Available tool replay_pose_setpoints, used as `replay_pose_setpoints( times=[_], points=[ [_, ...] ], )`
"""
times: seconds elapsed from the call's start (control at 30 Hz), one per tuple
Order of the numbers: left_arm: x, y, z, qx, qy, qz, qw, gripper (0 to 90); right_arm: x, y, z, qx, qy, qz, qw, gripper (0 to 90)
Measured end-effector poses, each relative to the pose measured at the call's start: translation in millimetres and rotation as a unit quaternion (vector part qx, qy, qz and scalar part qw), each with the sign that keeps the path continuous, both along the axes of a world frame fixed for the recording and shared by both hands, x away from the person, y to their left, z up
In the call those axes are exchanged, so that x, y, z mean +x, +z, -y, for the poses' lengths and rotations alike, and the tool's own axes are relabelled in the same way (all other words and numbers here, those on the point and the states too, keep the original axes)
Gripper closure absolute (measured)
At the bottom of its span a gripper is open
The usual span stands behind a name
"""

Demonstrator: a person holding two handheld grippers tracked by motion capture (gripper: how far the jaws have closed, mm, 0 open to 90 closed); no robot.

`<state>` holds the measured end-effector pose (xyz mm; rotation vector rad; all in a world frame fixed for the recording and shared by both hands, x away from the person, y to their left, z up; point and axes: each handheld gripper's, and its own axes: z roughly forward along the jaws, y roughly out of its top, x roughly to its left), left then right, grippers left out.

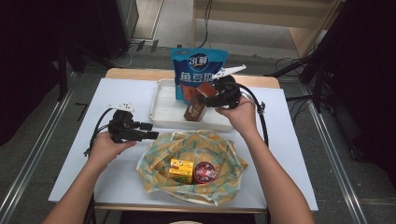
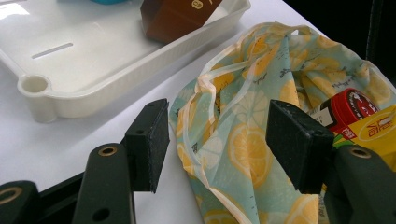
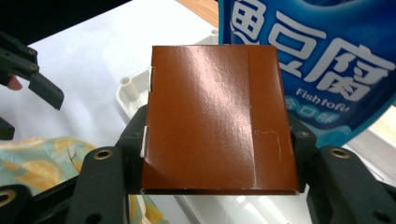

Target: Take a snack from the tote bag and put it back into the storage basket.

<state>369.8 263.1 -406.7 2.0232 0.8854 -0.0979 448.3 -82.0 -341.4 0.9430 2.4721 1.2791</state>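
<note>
Over at nine o'clock on the white tabletop [image 1: 70, 154] the left gripper [image 1: 150, 130] lies low beside the lemon-print cloth bag [image 1: 187, 161], its fingers [image 2: 148, 142] standing well apart with nothing between them but the bag's near edge beyond; I judge it is best kept there, ready to steady the cloth if it needs it. In the middle, at six o'clock, the bag lies spread open with a yellow box [image 1: 181, 170] and a red-lidded tin [image 1: 204, 171] resting side by side inside it. Toward twelve o'clock sits the white tray [image 1: 161, 105], and a blue snack pouch [image 1: 198, 70] stands upright at its far side. The right gripper [image 1: 210, 99] has its fingers clamped on the two narrow sides of the brown carton [image 1: 196, 106], which hangs tilted over the tray, its lower corner near or on the tray floor; I cannot tell which. It seems the carton is being set into the tray. To do that well, I would bring it down slowly at about one o'clock, keeping it off the pouch just behind it so that the pouch is not knocked over, level it so that a whole face meets the floor, and only then let the fingers spread. Letting go while it leans could tip it against the tray wall.
</note>
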Motion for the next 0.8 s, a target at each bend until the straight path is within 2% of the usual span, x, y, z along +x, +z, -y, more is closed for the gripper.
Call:
replay_pose_setpoints(
  times=[0.47, 0.8],
  points=[
    [0.4, 0.1, -1.1, -0.003, 0.0, 0.0, 1.0, 39.9, -12.1, -7.8, 20.9, -0.004, -0.002, -0.003, 1.0, 44.0],
    [0.1, 0.4, -1.1, -0.002, 0.001, 0.002, 1.0, 40.0, -18.7, -17.4, 38.8, 0.006, -0.009, -0.013, 0.9999, 44.1]
  ],
)
